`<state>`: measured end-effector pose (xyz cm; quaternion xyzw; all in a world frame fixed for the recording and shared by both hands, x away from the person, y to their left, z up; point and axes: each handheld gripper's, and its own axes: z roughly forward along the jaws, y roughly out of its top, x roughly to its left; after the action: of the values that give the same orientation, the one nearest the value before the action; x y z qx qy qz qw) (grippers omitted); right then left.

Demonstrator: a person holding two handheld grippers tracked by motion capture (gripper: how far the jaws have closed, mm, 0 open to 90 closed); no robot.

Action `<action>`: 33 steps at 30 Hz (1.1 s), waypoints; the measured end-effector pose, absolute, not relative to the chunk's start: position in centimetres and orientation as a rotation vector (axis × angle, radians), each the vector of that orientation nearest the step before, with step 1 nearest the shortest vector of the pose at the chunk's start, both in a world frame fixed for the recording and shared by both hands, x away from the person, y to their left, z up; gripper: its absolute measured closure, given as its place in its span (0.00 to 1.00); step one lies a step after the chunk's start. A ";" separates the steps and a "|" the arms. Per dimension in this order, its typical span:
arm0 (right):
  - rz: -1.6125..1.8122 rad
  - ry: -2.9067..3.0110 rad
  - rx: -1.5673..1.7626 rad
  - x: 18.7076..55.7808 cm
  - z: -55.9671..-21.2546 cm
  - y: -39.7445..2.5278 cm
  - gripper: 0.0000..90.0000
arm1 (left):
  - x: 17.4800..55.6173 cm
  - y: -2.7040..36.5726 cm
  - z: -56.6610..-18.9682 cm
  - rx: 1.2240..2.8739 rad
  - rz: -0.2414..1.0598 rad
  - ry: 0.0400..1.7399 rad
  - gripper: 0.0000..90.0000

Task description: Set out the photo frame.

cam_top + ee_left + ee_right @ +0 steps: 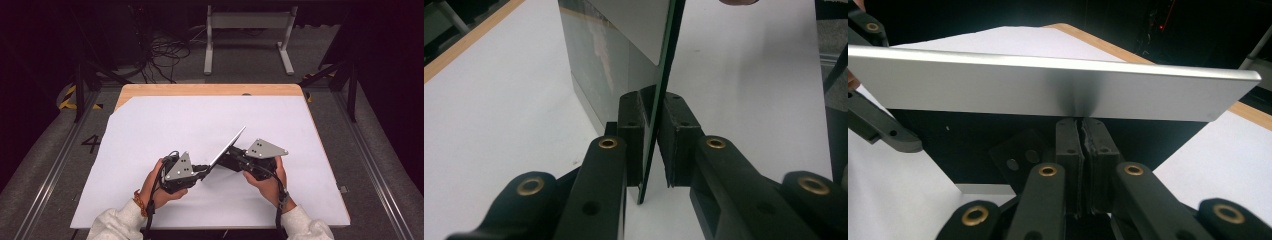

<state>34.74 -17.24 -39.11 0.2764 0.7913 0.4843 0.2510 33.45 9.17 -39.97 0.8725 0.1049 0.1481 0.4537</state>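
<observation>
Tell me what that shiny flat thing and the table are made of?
The flat panel looks like brushed metal, maybe aluminium: silvery, smooth, with a soft sheen and a thin edge. The table looks like pale wood along its bare far rim, under a matte white sheet, perhaps paper or plastic.

Thin silver laptop (pixel 227 147), lid half open, tilted above table.

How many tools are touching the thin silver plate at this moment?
2. The left tool clamps the plate's near edge between its jaws. The right tool has shut jaws against the plate's lower edge; whether it truly pinches it, I cannot tell.
</observation>
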 end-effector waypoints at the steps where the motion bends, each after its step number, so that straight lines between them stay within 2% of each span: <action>1: 1.318 2.157 0.749 34.7 -39.1 -17.2 0.97 | 33.4 9.1 -40.0 2.153 0.365 0.259 0.90; 19: 1.296 2.199 0.650 32.9 -38.9 -16.6 0.97 | 33.6 8.8 -40.2 2.134 0.331 0.244 0.88; 23: 1.306 2.211 0.665 32.8 -39.1 -17.1 1.00 | 33.6 9.7 -40.2 2.120 0.297 0.232 0.90; 29: 1.310 2.211 0.698 33.0 -39.3 -17.6 1.00 | 34.3 11.4 -40.4 2.117 0.291 0.267 0.99; 33: 1.313 2.206 0.691 32.9 -39.2 -17.3 1.00 | 34.8 11.2 -41.0 2.137 0.284 0.280 1.00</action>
<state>32.94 -17.33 -39.22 0.2523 0.8057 0.4795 0.2391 34.80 11.17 -40.99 0.8701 0.1139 0.1158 0.4654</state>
